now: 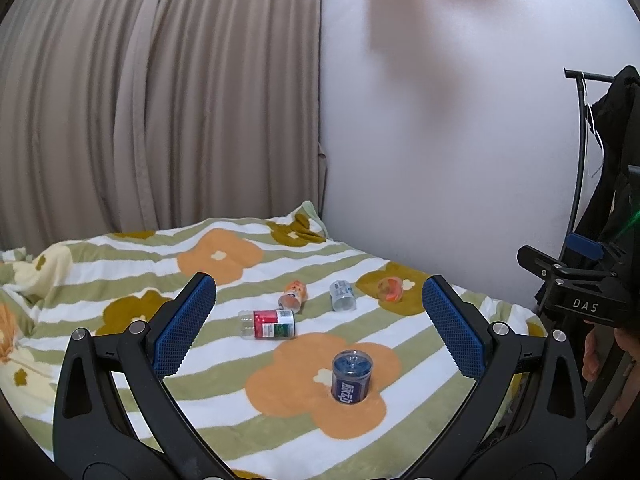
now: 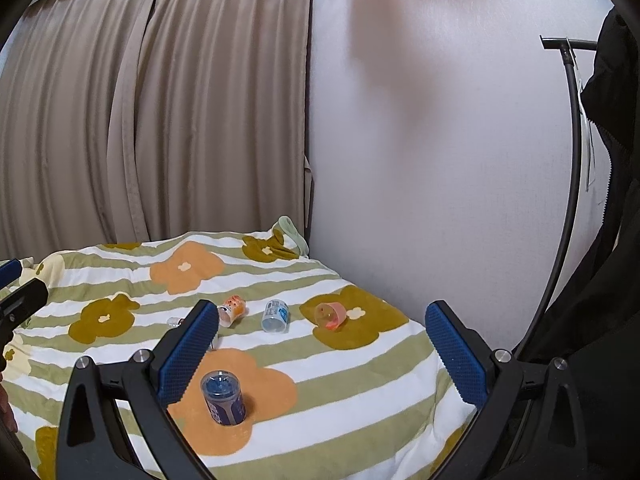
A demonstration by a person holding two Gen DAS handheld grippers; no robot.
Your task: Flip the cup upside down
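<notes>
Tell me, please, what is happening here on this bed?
A person holds two grippers above a flowered blanket. Both the left gripper and the right gripper are open and hold nothing. The blue cup stands on the blanket, apart from both. Four more small cups lie on their sides farther back. No flip has begun.

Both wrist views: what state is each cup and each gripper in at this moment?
blue cup: standing on the blanket, ungripped
red-label cup: on its side
orange cartoon cup: on its side
pale blue cup: on its side
pink cup: tipped over
left gripper: open, empty
right gripper: open, empty
</notes>
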